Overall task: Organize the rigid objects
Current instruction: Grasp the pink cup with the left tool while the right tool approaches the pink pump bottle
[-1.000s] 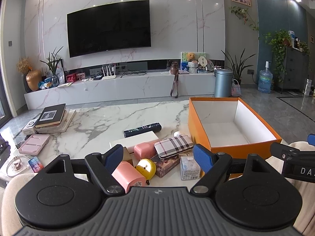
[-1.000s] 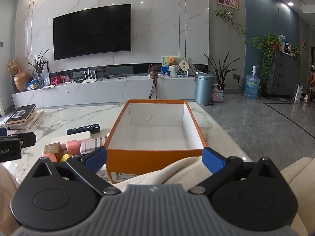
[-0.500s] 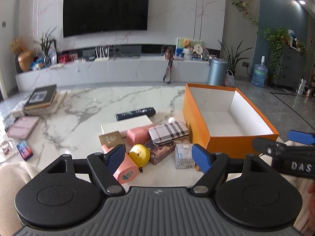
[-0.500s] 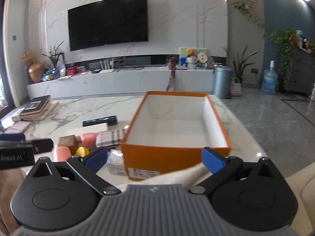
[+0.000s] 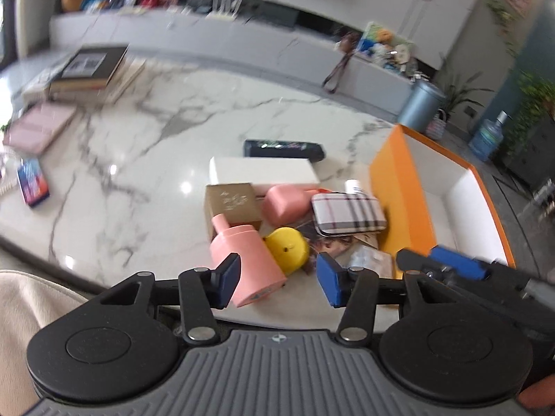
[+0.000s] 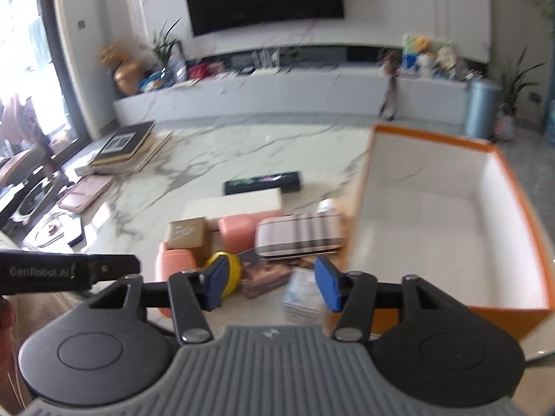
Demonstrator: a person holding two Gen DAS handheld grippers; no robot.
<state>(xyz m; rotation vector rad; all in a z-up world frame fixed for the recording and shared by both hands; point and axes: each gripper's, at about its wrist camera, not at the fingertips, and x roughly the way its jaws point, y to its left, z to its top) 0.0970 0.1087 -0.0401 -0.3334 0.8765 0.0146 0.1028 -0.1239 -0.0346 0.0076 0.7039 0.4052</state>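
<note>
Step in hand: I judge this the approach. Nothing is in the orange box (image 6: pixel 520 215) yet, and both my tools hang over the pile beside it.

Left gripper (image 5: pixel 277 282): spread wide, holding nothing. The pink bottle (image 5: pixel 248 260) lies between the pads, nearer the left one; I cannot tell if that pad touches it.

Right gripper (image 6: pixel 270 284): also wide and empty, above the near end of the pile, just left of the box's near corner.

Task's things: 1 tight cluster on the marble table (image 5: pixel 131 145), touching or just beside the box's left wall. It holds the yellow round piece (image 5: pixel 288 248), plaid case (image 5: pixel 347 213), tan carton (image 5: pixel 230 204), pink case (image 5: pixel 282 204), white flat box (image 5: pixel 263 170), dark long box (image 5: pixel 282 148) and a small clear packet (image 6: pixel 301 296).

Looks: hard shells and cartons, mostly lying flat. The bottle is on its side, cap pointing away from me. Both views are motion-blurred.

Next move: I would lower the left tool to straddle the bottle's body, then close across its width. The yellow piece sits against it and may get nudged.
</note>
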